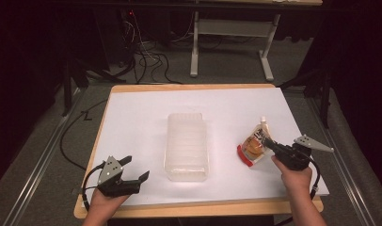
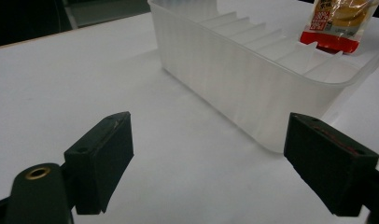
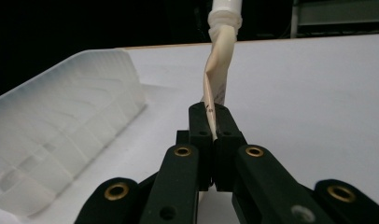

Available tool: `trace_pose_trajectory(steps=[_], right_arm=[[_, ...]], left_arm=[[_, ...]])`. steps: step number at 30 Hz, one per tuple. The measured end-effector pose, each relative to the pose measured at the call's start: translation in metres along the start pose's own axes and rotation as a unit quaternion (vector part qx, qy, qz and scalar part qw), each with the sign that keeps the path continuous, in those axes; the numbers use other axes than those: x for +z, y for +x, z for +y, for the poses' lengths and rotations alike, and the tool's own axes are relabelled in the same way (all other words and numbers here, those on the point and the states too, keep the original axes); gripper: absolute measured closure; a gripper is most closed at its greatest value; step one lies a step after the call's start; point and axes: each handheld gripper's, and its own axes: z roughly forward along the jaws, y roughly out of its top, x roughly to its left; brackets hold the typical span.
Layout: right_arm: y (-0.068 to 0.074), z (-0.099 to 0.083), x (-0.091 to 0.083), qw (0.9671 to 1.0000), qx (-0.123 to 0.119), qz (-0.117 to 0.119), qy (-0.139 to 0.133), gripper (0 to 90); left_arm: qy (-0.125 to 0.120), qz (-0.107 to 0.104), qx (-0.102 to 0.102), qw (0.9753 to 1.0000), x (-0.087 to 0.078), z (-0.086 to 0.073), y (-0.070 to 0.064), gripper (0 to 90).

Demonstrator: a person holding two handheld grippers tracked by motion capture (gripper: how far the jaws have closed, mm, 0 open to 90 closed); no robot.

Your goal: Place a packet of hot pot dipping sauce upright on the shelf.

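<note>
A spouted food pouch [image 1: 255, 143] with a white cap, orange print and red bottom edge is at the right of the white table. My right gripper [image 1: 269, 143] is shut on the pouch's edge; in the right gripper view the pouch [image 3: 219, 70] rises edge-on from between the shut jaws. A clear ribbed plastic bin [image 1: 186, 146] stands empty in the middle. My left gripper [image 1: 135, 170] is open near the front left corner, nothing between its jaws. In the left gripper view the bin [image 2: 243, 70] lies ahead, with the pouch [image 2: 339, 21] beyond it.
The white sheet [image 1: 132, 122] covers a wooden table top with open surface left of the bin. Beyond the table's far edge are cables [image 1: 147, 56] on the floor and a grey table frame [image 1: 231, 37]. Dark curtains flank both sides.
</note>
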Motion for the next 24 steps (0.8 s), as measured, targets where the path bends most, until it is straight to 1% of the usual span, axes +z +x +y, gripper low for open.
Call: trace_pose_trajectory(steps=[4,7,9,12,16,19,22,24], right_arm=[[0.015,0.003,0.004,0.9998,-0.017,0.012,-0.003,90.0],[0.024,0.004,0.006,0.9995,-0.028,0.016,0.000,90.0],[0.028,0.004,0.007,0.9992,-0.032,0.022,0.000,90.0],[0.031,0.005,0.009,0.9990,-0.039,0.023,0.001,90.0],[0.032,0.007,0.007,0.9988,-0.042,0.022,-0.007,90.0],[0.031,0.010,0.002,0.9987,-0.047,0.009,-0.016,90.0],[0.028,0.012,-0.005,0.9979,-0.058,-0.014,-0.027,90.0],[0.024,0.013,-0.010,0.9971,-0.060,-0.031,-0.033,90.0]], left_arm=[[0.001,0.000,-0.002,1.0000,0.000,0.000,0.001,16.4],[0.000,-0.001,-0.001,1.0000,-0.001,0.000,0.001,16.4],[0.001,0.000,-0.002,1.0000,-0.001,0.000,0.001,16.4],[0.002,0.000,-0.001,1.0000,0.000,0.000,0.001,16.4],[0.001,0.000,-0.001,1.0000,0.000,0.000,0.001,16.4],[0.000,0.000,-0.001,1.0000,-0.001,0.000,0.001,16.4],[-0.001,0.001,-0.002,1.0000,-0.001,0.000,0.002,16.4],[-0.002,0.002,-0.002,1.0000,-0.001,0.000,0.001,16.4]])
